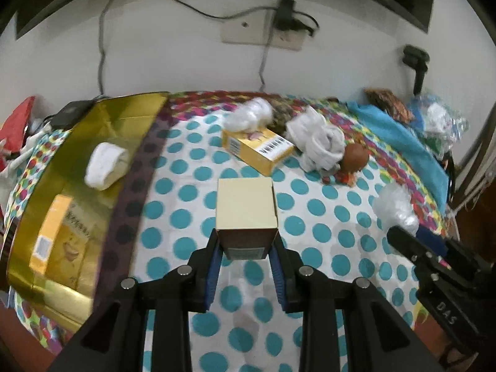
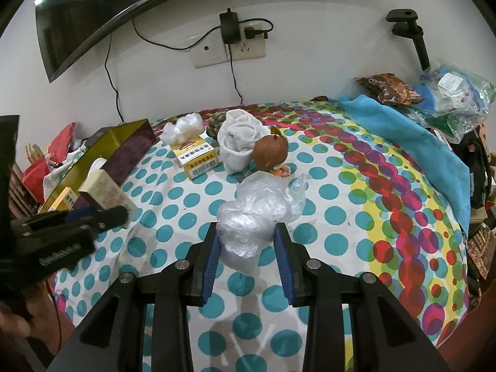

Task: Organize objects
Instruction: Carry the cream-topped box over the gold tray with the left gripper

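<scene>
My left gripper (image 1: pixel 247 243) is shut on a small cream box (image 1: pixel 245 207) and holds it above the polka-dot cloth (image 1: pixel 325 241). To its left lies a gold tray (image 1: pixel 133 108) with a rolled white sock (image 1: pixel 105 164) and a yellow carton (image 1: pixel 59 232) inside. My right gripper (image 2: pixel 248 241) is shut on a crumpled clear plastic bag (image 2: pixel 251 214). In the right wrist view the left gripper with the cream box (image 2: pixel 105 190) hangs beside the gold tray (image 2: pixel 124 133). A yellow carton (image 2: pixel 197 158), white cloth bundle (image 2: pixel 238 142) and brown onion (image 2: pixel 271 152) lie farther back.
Another plastic wad (image 2: pixel 183 130) lies behind the yellow carton. A blue towel (image 2: pixel 409 142), snack packets (image 2: pixel 389 90) and plastic bags (image 2: pixel 455 96) crowd the right side. The wall behind carries a socket with charger and cables (image 2: pixel 231 40). Red clutter (image 2: pixel 37 167) sits left of the tray.
</scene>
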The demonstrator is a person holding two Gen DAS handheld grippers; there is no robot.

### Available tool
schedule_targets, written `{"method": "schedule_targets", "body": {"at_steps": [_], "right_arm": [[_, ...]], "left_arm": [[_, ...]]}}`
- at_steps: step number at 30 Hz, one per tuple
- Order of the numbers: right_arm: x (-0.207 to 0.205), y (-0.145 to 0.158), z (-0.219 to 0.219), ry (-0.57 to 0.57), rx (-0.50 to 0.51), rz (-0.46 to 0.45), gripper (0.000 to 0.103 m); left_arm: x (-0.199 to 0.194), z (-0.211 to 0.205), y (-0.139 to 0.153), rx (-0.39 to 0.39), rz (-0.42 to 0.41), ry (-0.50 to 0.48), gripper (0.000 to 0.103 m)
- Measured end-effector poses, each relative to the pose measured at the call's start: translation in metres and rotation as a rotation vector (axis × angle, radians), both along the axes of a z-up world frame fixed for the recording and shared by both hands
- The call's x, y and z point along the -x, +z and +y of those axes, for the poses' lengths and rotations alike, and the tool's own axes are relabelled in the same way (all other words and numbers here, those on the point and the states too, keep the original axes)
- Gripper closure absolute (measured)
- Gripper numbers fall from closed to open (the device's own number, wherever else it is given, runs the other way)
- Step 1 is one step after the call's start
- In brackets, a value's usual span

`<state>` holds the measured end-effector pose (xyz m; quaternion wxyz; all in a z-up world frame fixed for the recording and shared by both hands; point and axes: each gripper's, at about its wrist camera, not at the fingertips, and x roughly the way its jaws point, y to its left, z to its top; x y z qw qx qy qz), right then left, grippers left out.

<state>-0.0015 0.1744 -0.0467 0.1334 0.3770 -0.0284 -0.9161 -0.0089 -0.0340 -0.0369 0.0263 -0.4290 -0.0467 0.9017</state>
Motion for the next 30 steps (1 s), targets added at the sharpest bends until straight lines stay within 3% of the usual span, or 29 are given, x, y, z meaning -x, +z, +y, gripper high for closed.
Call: {"method": "schedule_targets", "body": {"at_steps": [15,30], "right_arm": [[-0.014,0.007,-0.020,0.028,-0.013,0.013,0.071],[-0.021,0.009,-0.034,0.049,-0.034,0.017,0.071]], "left_arm": [[-0.032,-0.090,0.037,-0.008,0.055,0.144,0.073],[-0.027,-0.134,-0.008,0.026,-0.075,0.199,0.073]]}}
